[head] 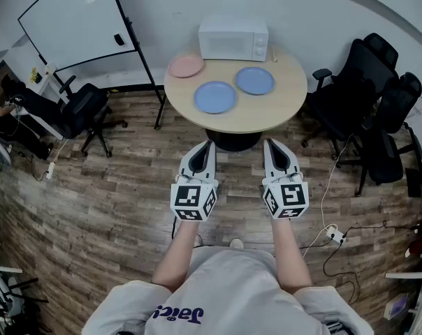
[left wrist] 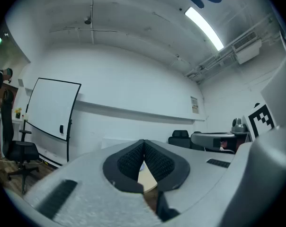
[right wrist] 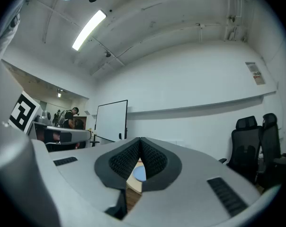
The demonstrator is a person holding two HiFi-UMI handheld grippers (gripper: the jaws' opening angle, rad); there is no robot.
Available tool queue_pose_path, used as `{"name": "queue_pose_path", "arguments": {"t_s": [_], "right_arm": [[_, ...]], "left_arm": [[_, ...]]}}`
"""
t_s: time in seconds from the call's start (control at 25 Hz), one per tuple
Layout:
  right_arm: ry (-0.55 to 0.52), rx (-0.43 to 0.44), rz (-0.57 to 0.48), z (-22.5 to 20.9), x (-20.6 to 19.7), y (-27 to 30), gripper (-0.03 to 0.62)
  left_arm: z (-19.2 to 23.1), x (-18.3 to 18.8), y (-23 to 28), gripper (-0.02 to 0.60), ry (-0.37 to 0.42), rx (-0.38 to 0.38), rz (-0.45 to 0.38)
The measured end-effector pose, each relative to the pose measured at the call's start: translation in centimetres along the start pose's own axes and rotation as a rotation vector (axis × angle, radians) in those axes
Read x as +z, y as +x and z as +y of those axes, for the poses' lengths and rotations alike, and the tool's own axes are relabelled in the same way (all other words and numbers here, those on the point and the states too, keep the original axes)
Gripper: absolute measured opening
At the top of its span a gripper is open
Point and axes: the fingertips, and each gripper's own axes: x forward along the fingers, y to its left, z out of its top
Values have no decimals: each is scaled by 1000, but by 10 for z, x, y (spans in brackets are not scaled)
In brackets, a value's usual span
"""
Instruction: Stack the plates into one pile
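Three plates lie apart on the round wooden table (head: 281,110) in the head view: a pink plate (head: 186,66) at the back left, a blue plate (head: 215,97) near the front, and a second blue plate (head: 255,81) to its right. My left gripper (head: 207,145) and right gripper (head: 270,144) are held level above the floor, short of the table's front edge, both shut and empty. In the right gripper view a blue plate (right wrist: 139,173) shows through the gap under the closed jaws; the left gripper view shows a sliver of the table (left wrist: 147,178).
A white microwave (head: 233,39) stands at the back of the table. A whiteboard (head: 78,19) is at the far left. Black office chairs stand at the left (head: 82,110) and right (head: 365,89). Cables and a power strip (head: 333,234) lie on the wooden floor.
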Motion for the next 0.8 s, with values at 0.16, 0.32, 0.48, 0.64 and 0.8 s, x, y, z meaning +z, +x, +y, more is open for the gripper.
{"name": "queue_pose_path", "arguments": {"t_s": [0.16,0.32,0.48,0.64,0.8], "right_arm": [[64,-20,-1,-15,-5,-16,17],[107,-25,13,-24,-17,-21,17],[136,4,33,-19,-32,-18,17],[149,32,39,-19,-38,-1,17],[144,48,48,-18,-43,21,17]], "left_arm": [[-19,-9,-2,14,-22,2,23],[-27,-20,-4,14,-37,9,56],[-30,-30,-3,14,-35,11,82],[-29,-33,10,14,-30,2,96],[-15,-44,26,14,-49,1,112]]}}
